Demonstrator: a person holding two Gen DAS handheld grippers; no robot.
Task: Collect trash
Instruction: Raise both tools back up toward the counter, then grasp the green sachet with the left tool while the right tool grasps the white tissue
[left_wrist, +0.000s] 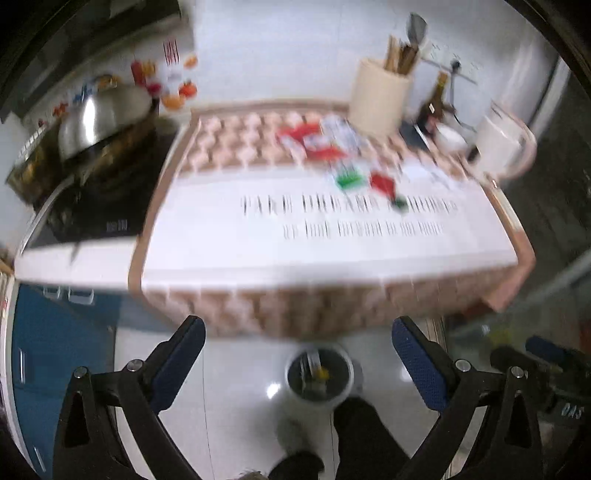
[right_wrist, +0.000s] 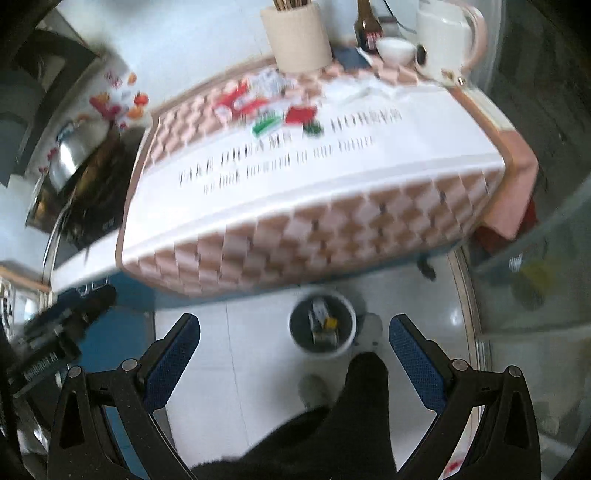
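I am standing in a home kitchen: a steel wok lid (left_wrist: 99, 118) sits over a black cooktop (left_wrist: 110, 206) on my left, and the cloth-covered bench (left_wrist: 332, 240) carries a utensil crock (left_wrist: 380, 98), a dark sauce bottle (left_wrist: 436, 99) and a white kettle (left_wrist: 502, 142) against a tiled wall (left_wrist: 280, 48), with blue cabinets (left_wrist: 51, 354) underneath.

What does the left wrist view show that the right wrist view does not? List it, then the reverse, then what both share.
Only the left wrist view shows the metal spatula head standing in the cream utensil holder, and the right gripper at its right edge.

Only the right wrist view shows the left gripper at its left edge, and the whole small white bowl.

Both show the table's patterned pink cloth, the red and green wrappers, the white kettle, the dark bottle and the round white bin on the floor.
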